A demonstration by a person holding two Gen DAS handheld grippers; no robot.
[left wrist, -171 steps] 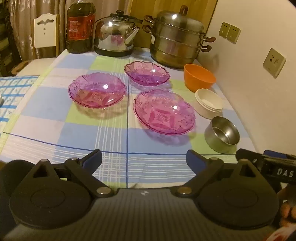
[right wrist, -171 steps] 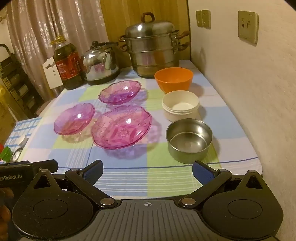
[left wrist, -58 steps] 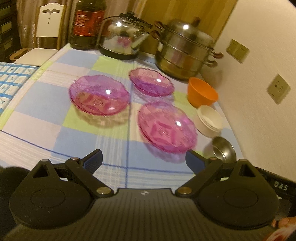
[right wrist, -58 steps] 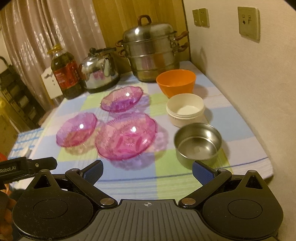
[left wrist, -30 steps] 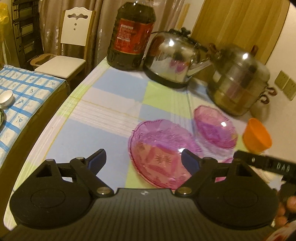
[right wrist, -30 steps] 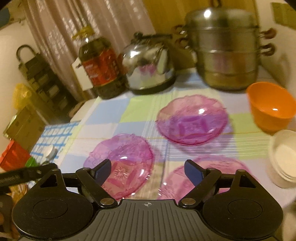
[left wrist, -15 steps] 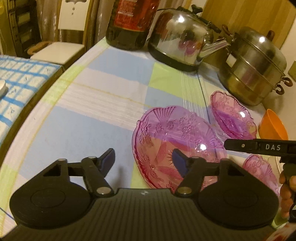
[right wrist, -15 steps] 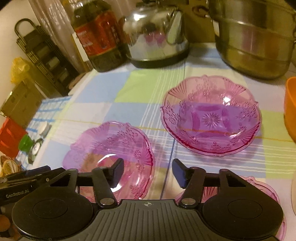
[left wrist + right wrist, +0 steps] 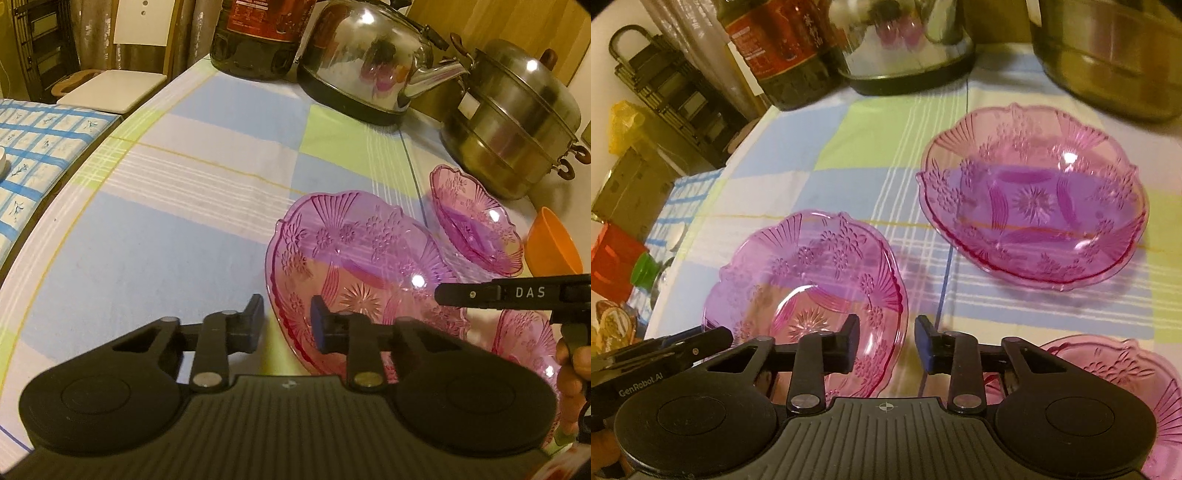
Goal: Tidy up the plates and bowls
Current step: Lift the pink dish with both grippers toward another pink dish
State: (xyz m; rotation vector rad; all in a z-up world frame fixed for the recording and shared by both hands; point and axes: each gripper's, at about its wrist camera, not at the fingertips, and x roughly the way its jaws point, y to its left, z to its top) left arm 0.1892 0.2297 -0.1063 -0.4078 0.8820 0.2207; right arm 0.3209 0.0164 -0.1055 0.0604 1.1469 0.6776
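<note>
The three dishes are see-through pink with flowers and a star pressed in: one near point(image 9: 369, 266), one far point(image 9: 476, 225), one at the side point(image 9: 1137, 380). The cloth point(image 9: 177, 206) has blue, green and white squares. The bowl point(image 9: 550, 243) is orange. The kettle point(image 9: 369, 62) is shiny silver.

A checked tablecloth point(image 9: 192, 229) covers the table, bearing three pink plates point(image 9: 1034, 199).
</note>
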